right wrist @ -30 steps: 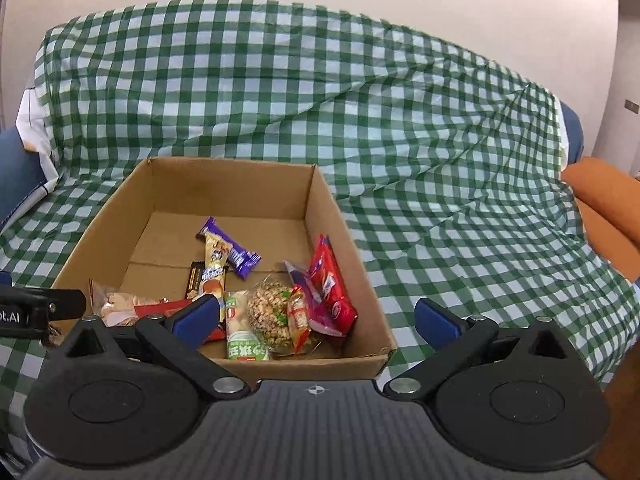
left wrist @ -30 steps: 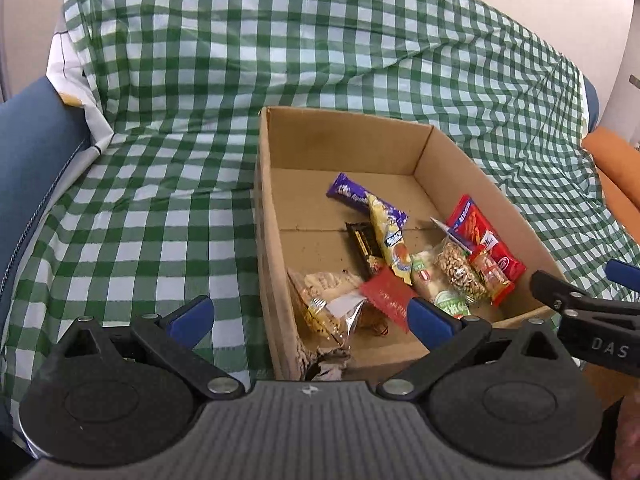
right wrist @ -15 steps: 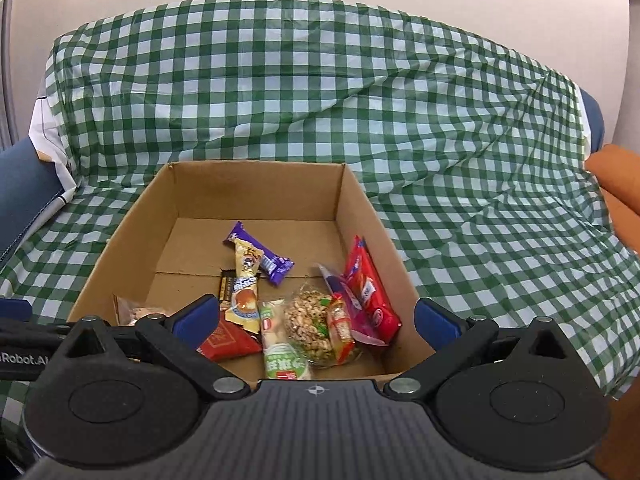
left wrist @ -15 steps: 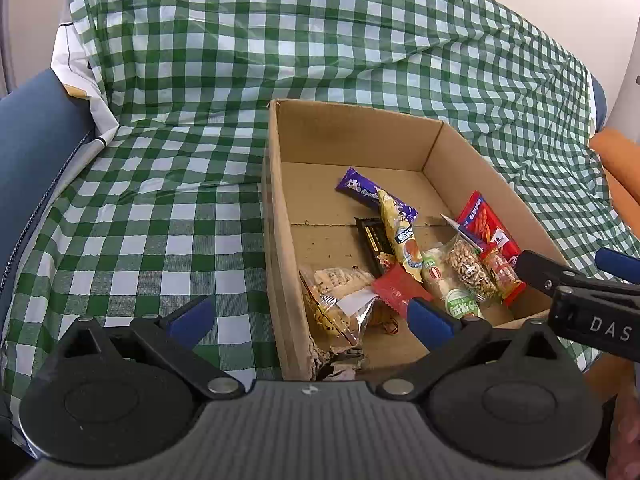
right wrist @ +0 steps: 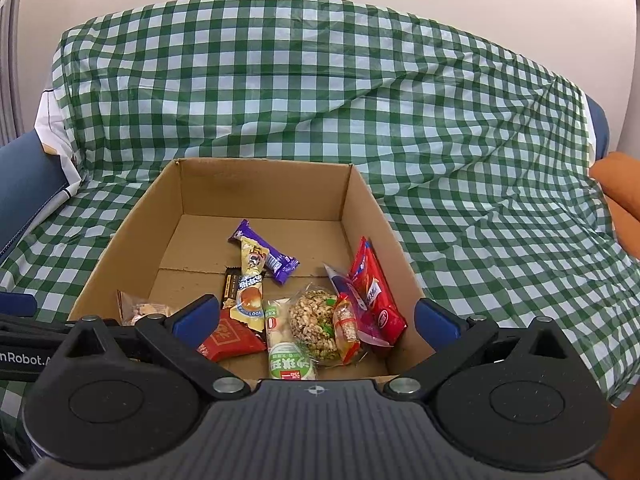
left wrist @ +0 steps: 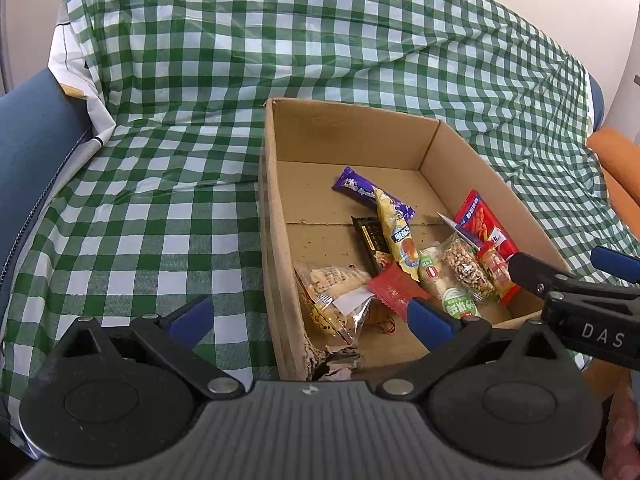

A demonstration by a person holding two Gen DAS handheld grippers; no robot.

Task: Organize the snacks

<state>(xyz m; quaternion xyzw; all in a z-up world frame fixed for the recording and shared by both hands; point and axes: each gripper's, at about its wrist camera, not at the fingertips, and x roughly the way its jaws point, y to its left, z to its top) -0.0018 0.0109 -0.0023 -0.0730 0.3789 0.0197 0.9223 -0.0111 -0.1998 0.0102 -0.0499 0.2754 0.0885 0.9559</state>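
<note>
Below us, an open cardboard box (right wrist: 362,216) sits on a green-and-white checked cloth (right wrist: 460,128), with every snack inside it. Against the box's right wall leans a red packet (right wrist: 378,304); beside it lie a clear bag of puffed grains (right wrist: 314,326) and a green-labelled rice cracker pack (right wrist: 286,350) marked with a red "0". Toward the box's middle, a purple bar (right wrist: 266,254) lies under a yellow packet (right wrist: 250,294) printed "100", which overlaps a dark brown bar (right wrist: 231,286). A red sachet (right wrist: 230,336) lies nearest the front wall. Our left gripper (left wrist: 308,318) and right gripper (right wrist: 316,322) both hover spread wide, holding nothing. Lettering on the tools reads "DAS" and "nRobot.A".
</note>
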